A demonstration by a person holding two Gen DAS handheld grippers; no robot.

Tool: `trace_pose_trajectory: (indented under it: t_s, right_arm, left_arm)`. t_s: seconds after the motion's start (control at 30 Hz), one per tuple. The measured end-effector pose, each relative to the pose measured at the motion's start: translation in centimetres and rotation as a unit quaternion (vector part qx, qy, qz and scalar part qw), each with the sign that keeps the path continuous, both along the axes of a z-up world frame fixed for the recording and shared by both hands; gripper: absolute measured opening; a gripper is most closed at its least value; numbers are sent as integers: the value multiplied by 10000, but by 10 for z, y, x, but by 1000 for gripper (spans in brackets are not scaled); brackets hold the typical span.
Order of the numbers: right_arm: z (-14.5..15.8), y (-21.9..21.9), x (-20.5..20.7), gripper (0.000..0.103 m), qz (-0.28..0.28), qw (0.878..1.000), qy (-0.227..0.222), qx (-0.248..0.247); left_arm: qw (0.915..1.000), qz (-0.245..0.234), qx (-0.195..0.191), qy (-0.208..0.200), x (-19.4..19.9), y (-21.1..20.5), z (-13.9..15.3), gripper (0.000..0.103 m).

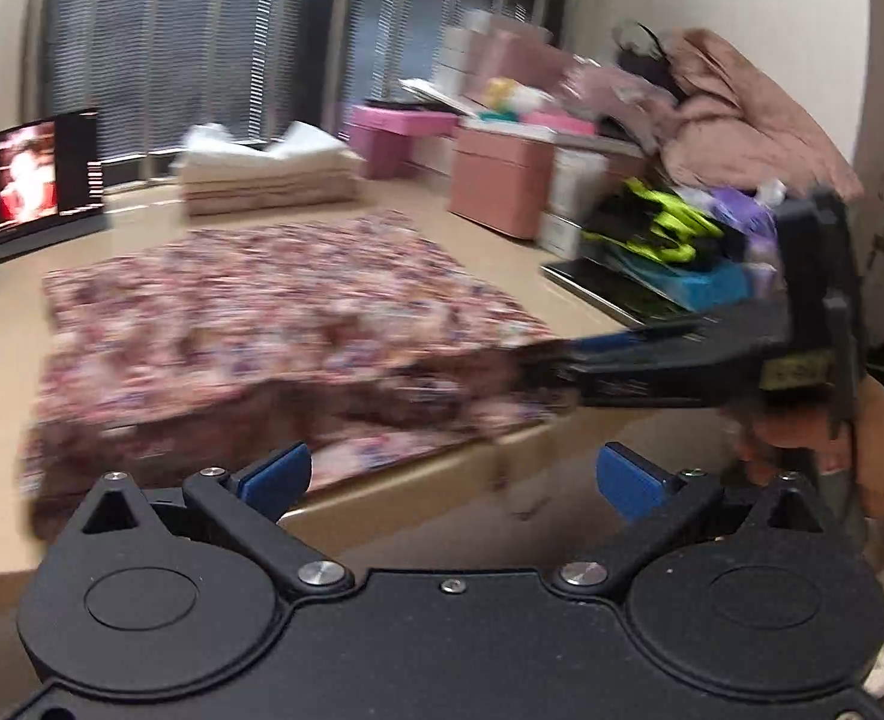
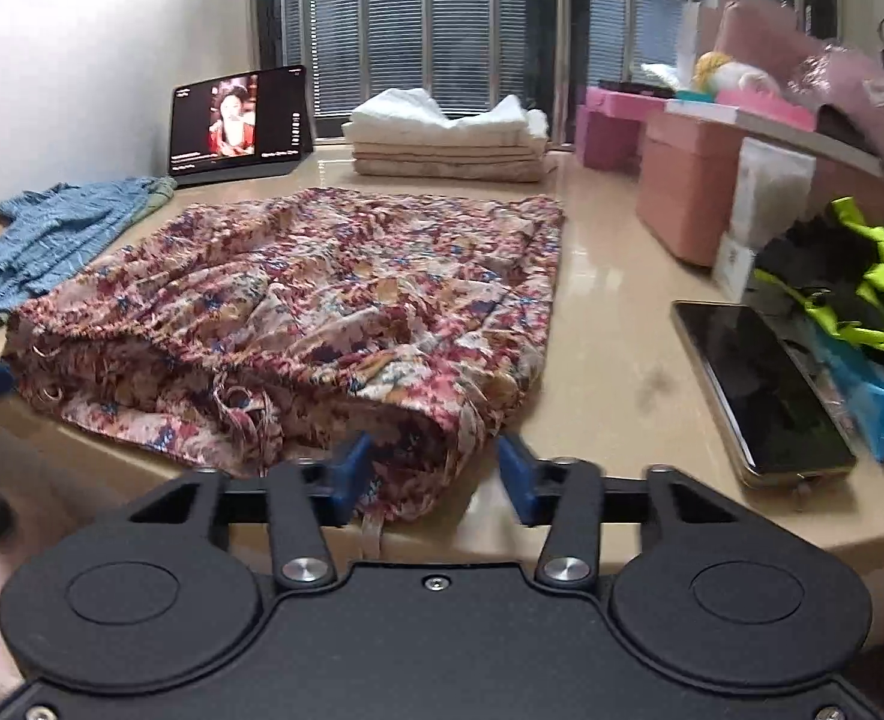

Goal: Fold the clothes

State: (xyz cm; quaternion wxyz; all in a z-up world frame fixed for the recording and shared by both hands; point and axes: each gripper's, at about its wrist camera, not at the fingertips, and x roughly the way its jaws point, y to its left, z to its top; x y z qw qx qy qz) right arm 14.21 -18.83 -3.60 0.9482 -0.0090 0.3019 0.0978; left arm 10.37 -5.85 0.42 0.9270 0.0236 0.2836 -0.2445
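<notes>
Far left, a blue garment lies crumpled on the worktop, apparently parked to wait its turn, with a tablet propped behind it. The left gripper hovers off the near edge, fingers spread wide and holding nothing; my read is it's lining up for the left corner.

Centre stage is the floral garment, spread flat on the worktop with its near corner spilling over the edge. The gathered, ringed end faces the person at near left, and the long axis runs away towards the stacked towels by the window, so the far end looks like the hem. That suits a lengthwise fold.

The right gripper has its fingers spread either side of the overhanging corner, cloth between them but not pinched yet.

Further right, a phone lies well clear of the cloth, beside a heap of clutter.
</notes>
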Motion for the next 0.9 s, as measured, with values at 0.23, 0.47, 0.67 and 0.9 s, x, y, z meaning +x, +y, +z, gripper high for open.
trace_pose_trajectory:
  t_s: [0.23,0.47,0.67,0.9]
  right_arm:
    - [0,-15,-1,13,73,9988,-93,484]
    - [1,-24,-5,11,289,9971,-245,661]
    - [2,-16,-7,15,564,9972,-473,157]
    - [7,15,-6,36,1644,9696,-924,-1559]
  left_arm:
    - [9962,320,-16,813,37,-41,-18,60]
    - [9847,702,-618,1469,63,-34,-25,37]
    - [9805,751,-743,1656,69,-34,-26,28]
    - [9735,734,-1019,1910,77,-24,-30,0]
